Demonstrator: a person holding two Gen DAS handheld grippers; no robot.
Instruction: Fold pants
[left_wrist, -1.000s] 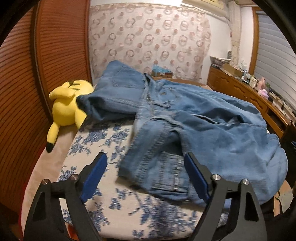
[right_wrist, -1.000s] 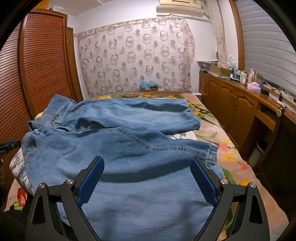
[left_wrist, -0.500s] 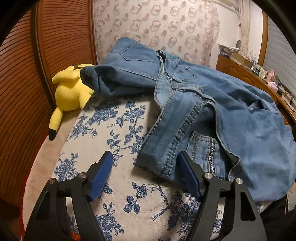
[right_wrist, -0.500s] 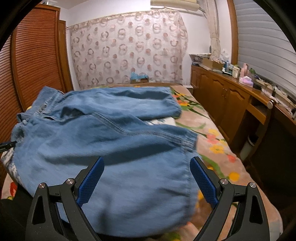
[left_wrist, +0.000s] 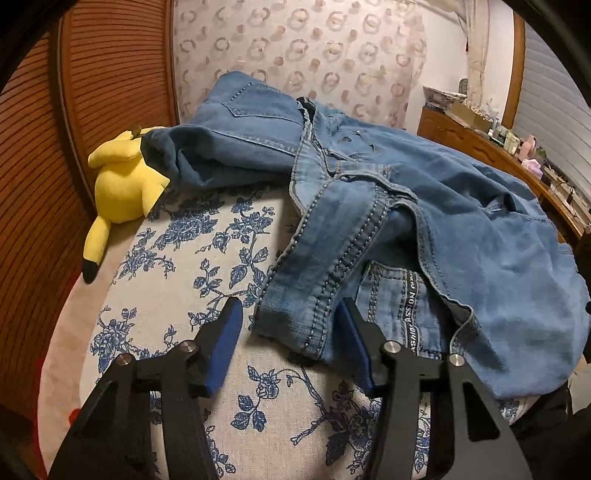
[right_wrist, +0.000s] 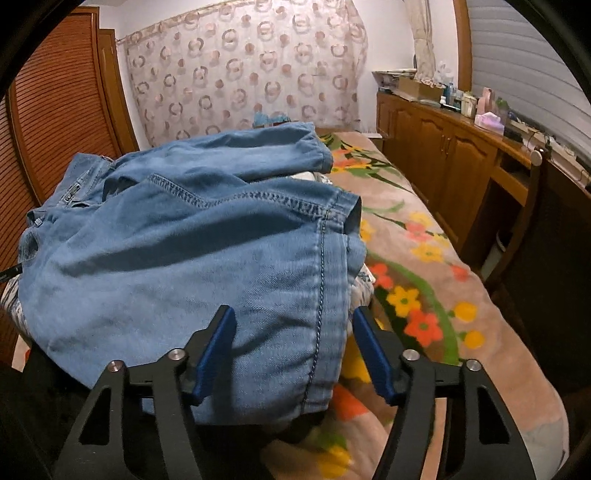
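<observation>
Blue jeans (left_wrist: 424, 206) lie crumpled on the bed, waist toward the left and legs toward the right. In the left wrist view my left gripper (left_wrist: 290, 328) is low over the flowered cover, its jaws closing. The stitched waistband corner (left_wrist: 303, 295) sits between the blue pads (left_wrist: 225, 336), which do not press on it. In the right wrist view my right gripper (right_wrist: 293, 336) straddles the near edge of a jeans leg (right_wrist: 184, 258) by its side seam. Its jaws are closing too, with denim between them and no squeeze showing.
A yellow plush toy (left_wrist: 122, 184) lies at the bed's left edge against the slatted wooden wardrobe (left_wrist: 110, 74). The bed carries a blue-flowered cover (left_wrist: 184, 258) and a bright flowered blanket (right_wrist: 417, 295). A wooden sideboard (right_wrist: 443, 155) with clutter and a dark chair (right_wrist: 546, 240) stand on the right.
My left gripper sank closer to the waistband corner and its jaws narrowed around it. My right gripper slid right along the leg to its side edge, and its jaws narrowed as well.
</observation>
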